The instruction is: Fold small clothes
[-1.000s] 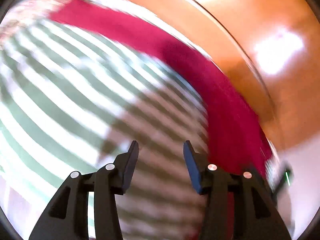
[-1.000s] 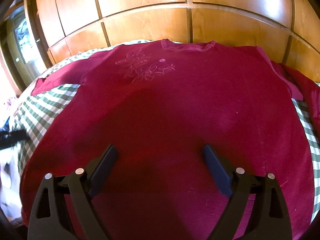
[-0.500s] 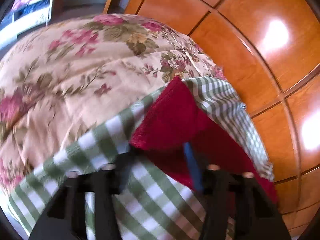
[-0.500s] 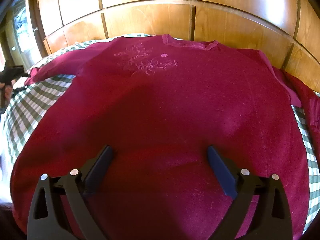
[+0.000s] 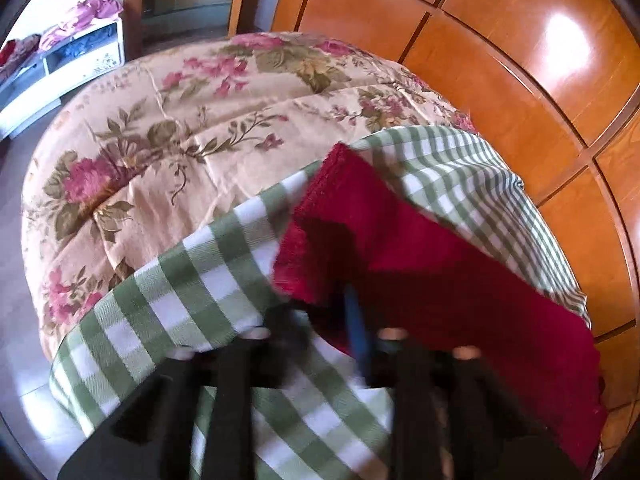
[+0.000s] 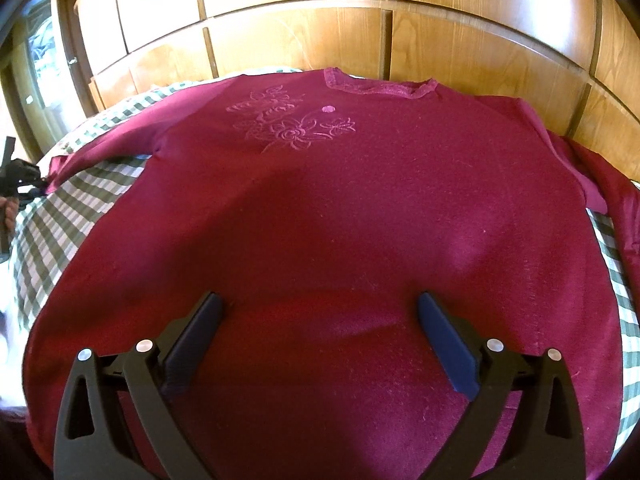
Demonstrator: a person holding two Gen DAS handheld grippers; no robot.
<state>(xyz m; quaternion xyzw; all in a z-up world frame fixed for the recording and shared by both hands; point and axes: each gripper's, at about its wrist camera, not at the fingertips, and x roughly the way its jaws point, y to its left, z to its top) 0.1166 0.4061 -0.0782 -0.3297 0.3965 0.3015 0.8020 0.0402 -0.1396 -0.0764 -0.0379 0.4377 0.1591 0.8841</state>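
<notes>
Right wrist view shows the maroon sweater flat and unfolded beneath the wide-apart right claw, while the left claw, spread around the sleeve cuff, has not clamped.

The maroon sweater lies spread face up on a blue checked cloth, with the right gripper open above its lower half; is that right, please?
Only the colour is wrong: the checked cloth under the maroon sweater is green and white, as the right wrist view shows. The right gripper is indeed open above its lower half.
</notes>
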